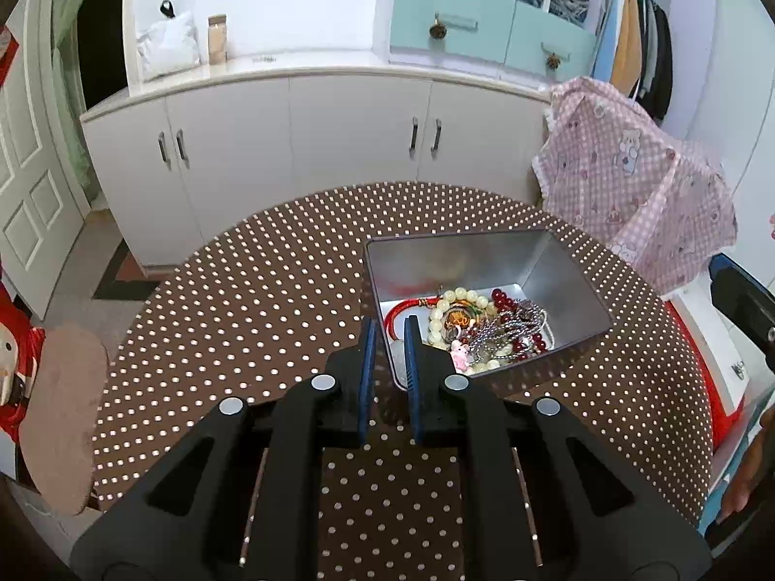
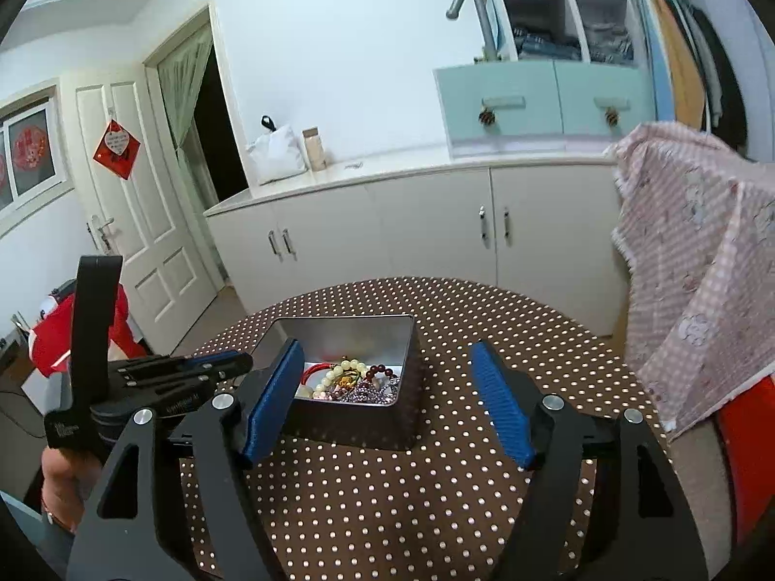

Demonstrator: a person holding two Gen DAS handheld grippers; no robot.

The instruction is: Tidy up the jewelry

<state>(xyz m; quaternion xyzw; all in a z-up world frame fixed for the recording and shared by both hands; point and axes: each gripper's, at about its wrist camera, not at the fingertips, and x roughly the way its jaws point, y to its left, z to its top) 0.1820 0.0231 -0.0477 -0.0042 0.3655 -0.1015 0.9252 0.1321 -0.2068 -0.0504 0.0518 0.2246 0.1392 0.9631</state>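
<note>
An open metal tin (image 1: 576, 281) stands on the round table with the brown polka-dot cloth (image 1: 242, 314). Inside lies a tangle of jewelry (image 1: 484, 329): pale bead bracelets, dark red beads, a red cord and silver chains. My left gripper (image 1: 390, 334) is shut on the tin's near left wall, one blue pad inside and one outside. From the right wrist view the tin (image 2: 353, 421) sits just ahead with the jewelry (image 2: 348, 380) in it, and the left gripper (image 2: 247, 360) reaches its left edge. My right gripper (image 2: 385, 353) is open wide, short of the tin and above the cloth, holding nothing.
A pink checked cloth (image 1: 629, 184) hangs over a chair at the table's far right. White cabinets (image 1: 339, 145) run behind the table, with a bag and a jar on top. A person's hand (image 2: 63, 479) holds the left gripper.
</note>
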